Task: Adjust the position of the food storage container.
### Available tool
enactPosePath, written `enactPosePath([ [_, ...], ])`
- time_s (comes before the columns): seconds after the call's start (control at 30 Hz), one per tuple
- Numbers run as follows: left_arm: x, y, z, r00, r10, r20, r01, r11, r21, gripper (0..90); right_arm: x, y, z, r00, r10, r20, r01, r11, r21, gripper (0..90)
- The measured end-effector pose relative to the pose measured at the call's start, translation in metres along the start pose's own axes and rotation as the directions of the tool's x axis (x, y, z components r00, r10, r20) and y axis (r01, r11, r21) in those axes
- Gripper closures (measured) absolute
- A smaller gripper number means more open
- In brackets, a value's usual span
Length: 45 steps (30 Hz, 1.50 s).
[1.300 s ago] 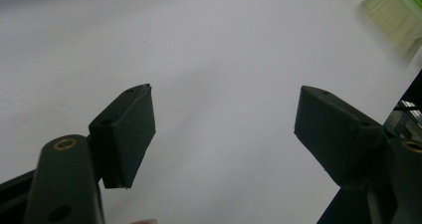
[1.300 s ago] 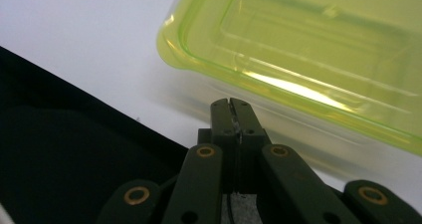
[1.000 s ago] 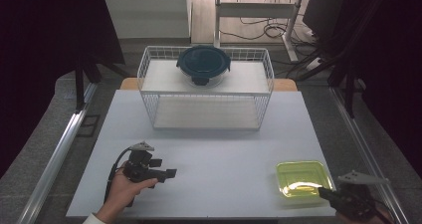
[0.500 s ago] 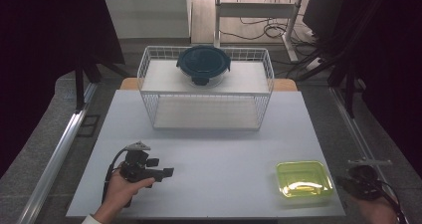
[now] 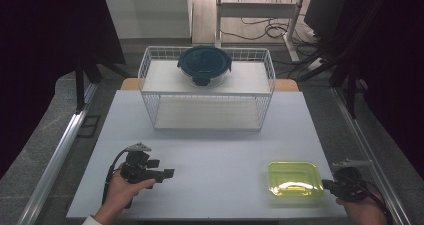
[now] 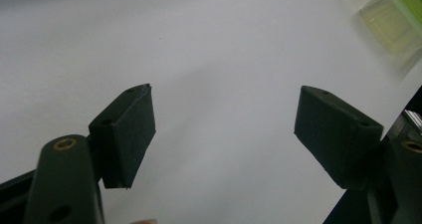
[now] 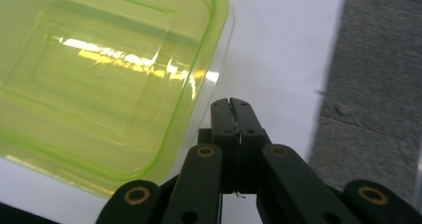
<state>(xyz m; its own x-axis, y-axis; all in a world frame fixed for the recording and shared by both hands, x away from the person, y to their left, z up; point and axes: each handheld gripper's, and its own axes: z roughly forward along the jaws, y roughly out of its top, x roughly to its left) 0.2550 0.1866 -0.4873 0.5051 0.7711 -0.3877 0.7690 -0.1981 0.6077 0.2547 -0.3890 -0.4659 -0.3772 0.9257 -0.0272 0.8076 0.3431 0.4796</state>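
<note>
1. Over on the near left of the white table (image 5: 215,135), the left gripper (image 5: 167,173) sits low in the person's left hand (image 5: 120,195), jaws pointing right across the tabletop.
2. From the left gripper view, its two black jaws stand wide apart with only bare table between the pads (image 6: 130,129); it has hold of nothing.
3. Far corner of that same view: a blurred sliver of the yellow-green container (image 6: 393,20), well away from the jaws.
4. Near right now, the right gripper (image 5: 327,185) is held at the table's right edge, just beside the container's (image 5: 295,178) right side.
5. The right gripper view settles its state: the two jaws are pressed flat together, pad against pad, nothing caught between them.
6. Those closed tips (image 7: 233,107) sit just off the container's (image 7: 99,74) rim, over white table, with the grey floor (image 7: 378,74) past the edge; whether they touch the rim I cannot tell.
7. The container is square-ish, translucent, light glinting off its top, resting flat near the front right corner.
8. At the back, a white wire basket (image 5: 207,87) stands across the table.
9. On its upper level sits a round bowl (image 5: 204,67) with a dark teal lid, roughly centred.
</note>
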Motion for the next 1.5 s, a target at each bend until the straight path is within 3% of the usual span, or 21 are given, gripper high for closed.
enactPosePath([
  [0.2, 0.001, 0.0, 0.0, 1.0, -0.01, 0.0, 0.01, 0.9999, -0.003, 23.5, 0.024, 0.009, 0.007, 0.9964, -0.051, -0.067, 0.052, 0.999, 0.01, 89.2],
  [0.4, 0.001, 0.0, 0.001, 1.0, -0.01, 0.0, 0.01, 0.9999, 0.003, 23.5, 0.05, 0.022, 0.012, 0.9874, -0.094, -0.127, 0.095, 0.995, 0.002, 89.2],
  [0.63, 0.003, 0.0, 0.001, 0.9999, -0.016, 0.0, 0.016, 0.9999, 0.002, 23.5, 0.083, 0.039, 0.022, 0.9741, -0.162, -0.158, 0.163, 0.987, -0.007, 89.2],
  [0.8, 0.003, -0.001, 0.0, 0.9999, -0.017, 0.0, 0.017, 0.9999, 0.001, 23.5, 0.099, 0.05, 0.028, 0.9659, -0.194, -0.171, 0.195, 0.981, -0.014, 89.2],
  [1.2, 0.004, -0.001, 0.001, 0.9997, -0.024, -0.002, 0.024, 0.9997, 0.0, 23.5, 0.146, 0.08, 0.05, 0.932, -0.282, -0.228, 0.284, 0.959, -0.023, 89.2],
  [1.3, 0.004, -0.001, 0.001, 0.9996, -0.028, -0.003, 0.028, 0.9996, 0.001, 23.5, 0.157, 0.086, 0.054, 0.9191, -0.29, -0.267, 0.292, 0.956, -0.032, 89.2],
  [1.5, 0.004, -0.001, 0.001, 0.9998, -0.02, -0.007, 0.02, 0.9998, 0.004, 23.6, 0.176, 0.098, 0.064, 0.9043, -0.34, -0.258, 0.341, 0.939, -0.041, 89.2],
])
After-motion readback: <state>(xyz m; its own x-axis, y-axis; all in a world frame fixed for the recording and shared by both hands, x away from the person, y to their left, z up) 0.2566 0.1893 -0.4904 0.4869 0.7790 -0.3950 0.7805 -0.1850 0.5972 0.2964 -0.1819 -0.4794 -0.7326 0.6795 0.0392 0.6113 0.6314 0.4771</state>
